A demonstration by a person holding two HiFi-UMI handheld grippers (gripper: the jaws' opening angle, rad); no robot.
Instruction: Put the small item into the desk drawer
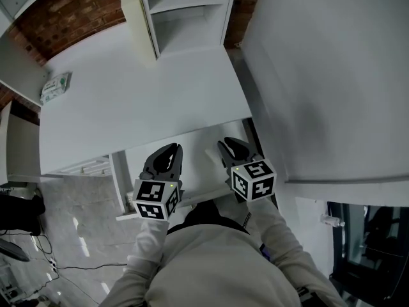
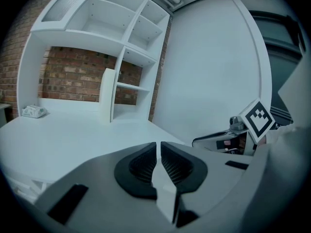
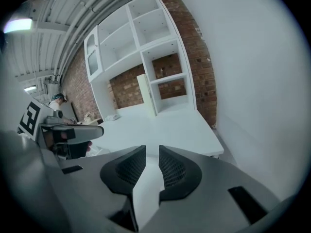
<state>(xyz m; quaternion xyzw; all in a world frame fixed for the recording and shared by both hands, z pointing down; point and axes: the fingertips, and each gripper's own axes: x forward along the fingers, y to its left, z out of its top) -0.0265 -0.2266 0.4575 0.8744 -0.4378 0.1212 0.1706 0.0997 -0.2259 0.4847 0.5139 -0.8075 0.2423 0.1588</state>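
Observation:
The small item is a pale packet (image 1: 56, 87) lying on the far left of the white desk (image 1: 140, 101); it also shows as the packet (image 2: 33, 111) in the left gripper view and the packet (image 3: 112, 117) in the right gripper view. Below the desk's front edge a white drawer (image 1: 198, 171) stands pulled out. My left gripper (image 1: 171, 149) hovers over the drawer's left part, jaws all but touching, nothing between them (image 2: 158, 147). My right gripper (image 1: 225, 146) hangs over the drawer's right part with a narrow gap and nothing in it (image 3: 152, 152). Both are far from the packet.
A white shelf unit (image 1: 185, 11) stands at the back of the desk against a brick wall (image 1: 70, 11). A plain white wall (image 1: 332, 75) closes off the right side. A second drawer front (image 1: 83, 168) shows at the left, with cables on the floor (image 1: 38, 248).

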